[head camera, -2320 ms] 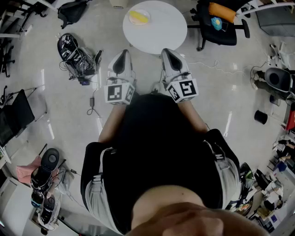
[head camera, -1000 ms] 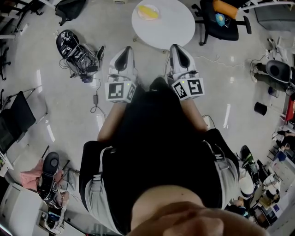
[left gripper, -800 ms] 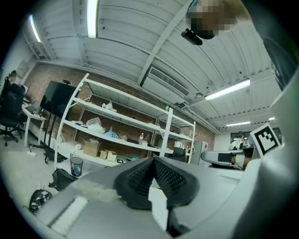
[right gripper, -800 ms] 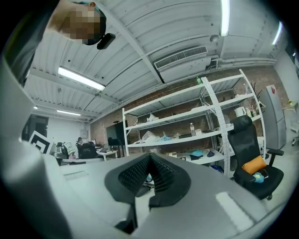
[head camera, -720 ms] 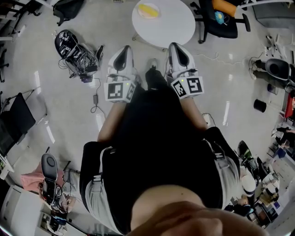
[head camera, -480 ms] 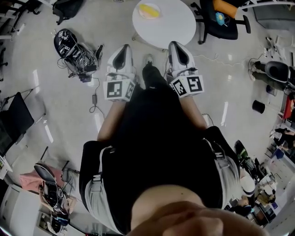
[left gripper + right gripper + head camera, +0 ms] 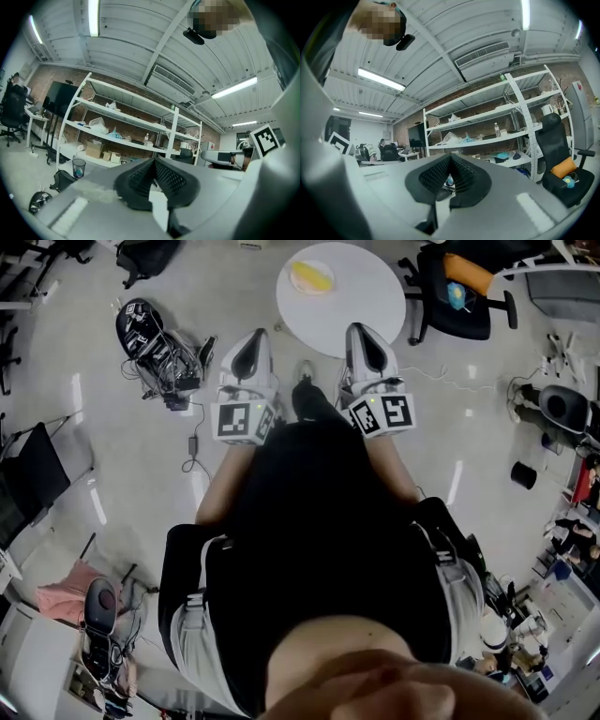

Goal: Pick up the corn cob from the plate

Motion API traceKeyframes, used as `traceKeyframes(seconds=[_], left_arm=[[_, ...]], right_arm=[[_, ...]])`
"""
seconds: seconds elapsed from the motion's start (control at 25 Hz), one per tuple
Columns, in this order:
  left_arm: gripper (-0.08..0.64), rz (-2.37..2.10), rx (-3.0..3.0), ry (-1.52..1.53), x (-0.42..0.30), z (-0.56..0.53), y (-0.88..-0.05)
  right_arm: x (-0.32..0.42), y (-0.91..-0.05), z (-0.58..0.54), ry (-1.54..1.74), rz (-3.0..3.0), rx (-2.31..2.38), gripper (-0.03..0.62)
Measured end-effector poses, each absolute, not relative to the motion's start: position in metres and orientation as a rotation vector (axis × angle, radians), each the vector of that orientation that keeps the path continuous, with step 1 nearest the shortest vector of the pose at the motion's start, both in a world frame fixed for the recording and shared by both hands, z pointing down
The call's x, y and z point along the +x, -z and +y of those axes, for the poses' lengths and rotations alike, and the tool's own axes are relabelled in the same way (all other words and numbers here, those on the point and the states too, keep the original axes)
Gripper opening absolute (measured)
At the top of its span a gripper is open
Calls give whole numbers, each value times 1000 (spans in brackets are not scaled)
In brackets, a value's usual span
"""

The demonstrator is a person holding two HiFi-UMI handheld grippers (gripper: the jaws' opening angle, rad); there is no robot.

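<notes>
1. Head view: the table [image 7: 361, 298] lies nearer your grippers than a second ago, and your shoe [image 7: 302, 371] shows between them, so I judge you are mid-step toward it. The corn [image 7: 310, 277] lies untouched on the plate [image 7: 313, 262] by the table's far left edge. The right gripper [image 7: 360, 331] now overlaps the near edge. The left gripper [image 7: 252, 336] hangs over the floor just left of the table.
2. Left gripper view: the left gripper [image 7: 153, 161] has its fingers pressed together with nothing between them. It points level at shelves [image 7: 131, 136]; no corn shows here.
3. Right gripper view: the right gripper [image 7: 450, 157] is likewise closed and empty, aimed level at shelves [image 7: 487, 136]. You are close, but the chosen gripper must likely tip down and spread its fingers first.
</notes>
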State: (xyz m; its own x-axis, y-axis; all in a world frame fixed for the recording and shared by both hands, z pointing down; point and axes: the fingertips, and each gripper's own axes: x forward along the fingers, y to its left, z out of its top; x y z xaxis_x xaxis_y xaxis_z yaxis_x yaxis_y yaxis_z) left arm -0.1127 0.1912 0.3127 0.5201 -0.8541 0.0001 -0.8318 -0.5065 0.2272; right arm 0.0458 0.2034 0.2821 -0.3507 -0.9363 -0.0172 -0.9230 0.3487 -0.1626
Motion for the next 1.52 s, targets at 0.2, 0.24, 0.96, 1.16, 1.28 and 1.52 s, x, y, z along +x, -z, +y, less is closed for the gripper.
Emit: traceKeyframes(seconds=[0.2, 0.24, 0.96, 1.16, 1.28, 1.52], left_arm=[[0, -1423, 2554, 157, -102, 165, -317], [0, -1419, 2558, 151, -100, 161, -318], [0, -1460, 2507, 105, -34, 72, -316], [0, -1482, 2499, 85, -15, 51, -316], [0, -1497, 2490, 72, -4, 40, -316], [0, -1527, 2469, 45, 7, 25, -318]], right_arm=[[54, -286, 177, 213, 2493, -1724, 8], [55, -287, 173, 215, 2495, -1724, 8], [109, -301, 85, 277, 2561, -1694, 8], [121, -310, 61, 293, 2596, -1679, 8], [129, -314, 47, 305, 2614, -1660, 8], [138, -323, 26, 343, 2634, -1640, 8]])
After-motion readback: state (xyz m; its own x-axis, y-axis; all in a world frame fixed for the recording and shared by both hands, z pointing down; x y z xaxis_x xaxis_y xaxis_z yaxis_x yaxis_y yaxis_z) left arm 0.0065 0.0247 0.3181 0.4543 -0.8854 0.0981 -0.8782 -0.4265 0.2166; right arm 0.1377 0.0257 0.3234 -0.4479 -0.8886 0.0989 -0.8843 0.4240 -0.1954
